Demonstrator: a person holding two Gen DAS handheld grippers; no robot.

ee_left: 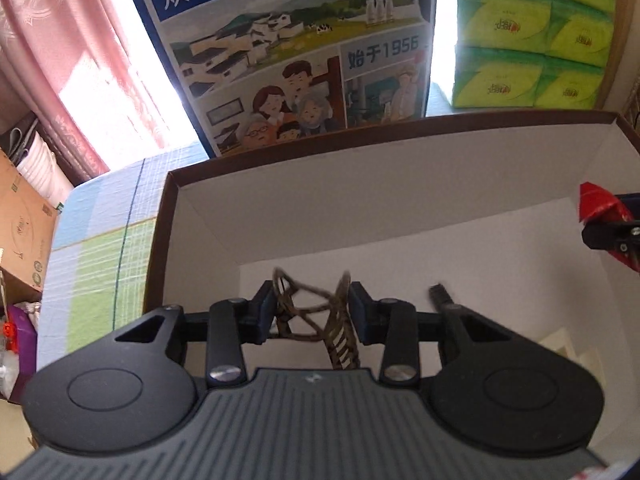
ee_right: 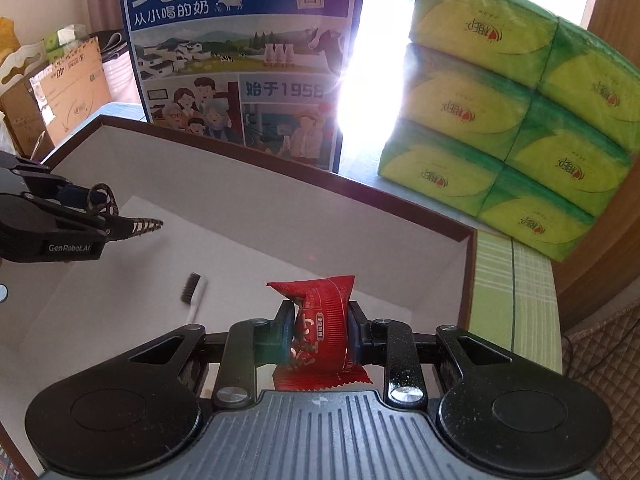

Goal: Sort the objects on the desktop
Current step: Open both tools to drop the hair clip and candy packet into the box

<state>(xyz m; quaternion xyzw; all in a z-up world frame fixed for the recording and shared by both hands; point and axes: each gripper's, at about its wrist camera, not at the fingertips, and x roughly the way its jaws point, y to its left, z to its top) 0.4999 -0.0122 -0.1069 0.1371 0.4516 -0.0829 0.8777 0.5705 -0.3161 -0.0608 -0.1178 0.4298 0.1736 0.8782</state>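
My left gripper is shut on a brown patterned hair claw clip, held over the left part of a white box with a brown rim. In the right wrist view the same gripper shows at the left with the clip sticking out. My right gripper is shut on a red snack packet above the box's right part. That packet also peeks in at the left view's right edge. A white toothbrush with dark bristles lies on the box floor between the grippers.
A tall blue milk carton case stands behind the box, with stacked green tissue packs to its right. The box rests on a checked cloth. Cardboard boxes and pink curtains are at the left.
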